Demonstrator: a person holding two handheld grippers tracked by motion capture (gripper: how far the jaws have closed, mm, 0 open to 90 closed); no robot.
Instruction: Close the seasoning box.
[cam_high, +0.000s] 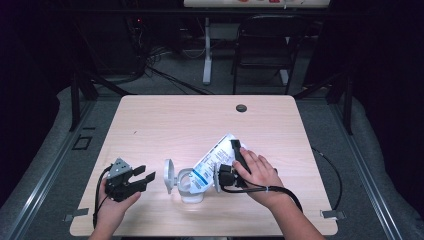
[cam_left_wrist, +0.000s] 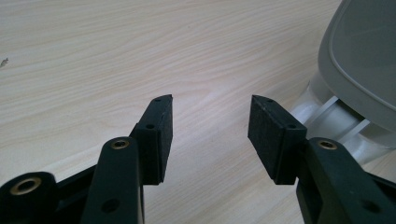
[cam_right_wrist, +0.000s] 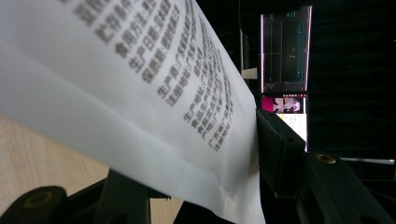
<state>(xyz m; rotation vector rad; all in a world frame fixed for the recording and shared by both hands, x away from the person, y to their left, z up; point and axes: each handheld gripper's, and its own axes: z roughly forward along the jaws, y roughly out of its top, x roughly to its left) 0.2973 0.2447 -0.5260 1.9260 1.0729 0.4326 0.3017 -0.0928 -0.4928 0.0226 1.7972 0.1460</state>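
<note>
The white printed plastic pouch (cam_high: 212, 160) sits tilted near the front edge of the pale wooden desk (cam_high: 150, 125), its mouth lowered into the clear plastic container (cam_high: 190, 186) with a hinged grey lid (cam_high: 169, 176) flipped open. The right tool (cam_high: 234, 161) is clamped across the pouch's upper body. The film looks thin, soft and slick, likely to buckle; a hold near the sealed top seems safest. The left tool (cam_high: 142, 177) rests with jaws apart, holding nothing, just beside the lid. The pouch's contents and the container's inside cannot be made out.
</note>
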